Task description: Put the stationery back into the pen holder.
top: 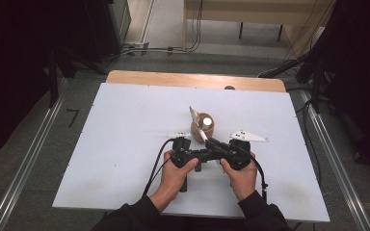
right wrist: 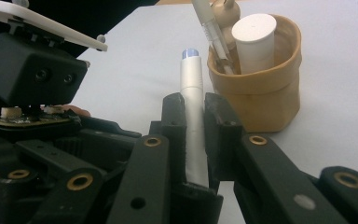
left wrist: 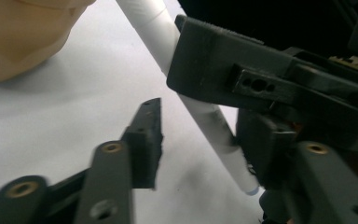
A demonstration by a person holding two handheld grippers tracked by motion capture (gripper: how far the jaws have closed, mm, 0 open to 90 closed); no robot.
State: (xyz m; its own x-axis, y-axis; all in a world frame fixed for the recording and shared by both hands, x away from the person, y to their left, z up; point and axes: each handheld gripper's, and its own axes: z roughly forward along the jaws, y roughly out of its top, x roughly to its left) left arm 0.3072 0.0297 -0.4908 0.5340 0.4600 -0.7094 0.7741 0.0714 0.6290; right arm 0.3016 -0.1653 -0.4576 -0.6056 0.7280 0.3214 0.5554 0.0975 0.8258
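The right claw point(right wrist: 195, 122) is clamped on a white pen point(right wrist: 192, 109). Its two pads grip the barrel at mid-length, with the blue-tipped end projecting ahead toward the tan holder point(right wrist: 265, 98). In the high view I read the right claw point(top: 210, 142) just in front of that holder point(top: 203, 127), near the middle of the white counter point(top: 125, 144).

The left claw point(left wrist: 200, 135) stands at a narrow gap around the lower end of the same pen point(left wrist: 209, 126). One pad sits clear of the barrel on the counter side; the other sits close against the barrel near its end, and I cannot tell whether it touches. I treat this claw as not yet gripping.

Hazards from this state, in my judgement:
- If the left claw closes off-centre, one pad reaches the barrel first and levers the pen sideways in the right claw's grip.
- The two claws sit very close together, so a small wrist turn could knock one body against the other and shift the pen.
- If both claws grip and then pull in different directions, the pen could bend or slip out.
- The holder already carries a white cylinder point(right wrist: 254, 42) and a thin clear pen point(right wrist: 210, 32); it could tip if the projecting pen tip strikes its rim.
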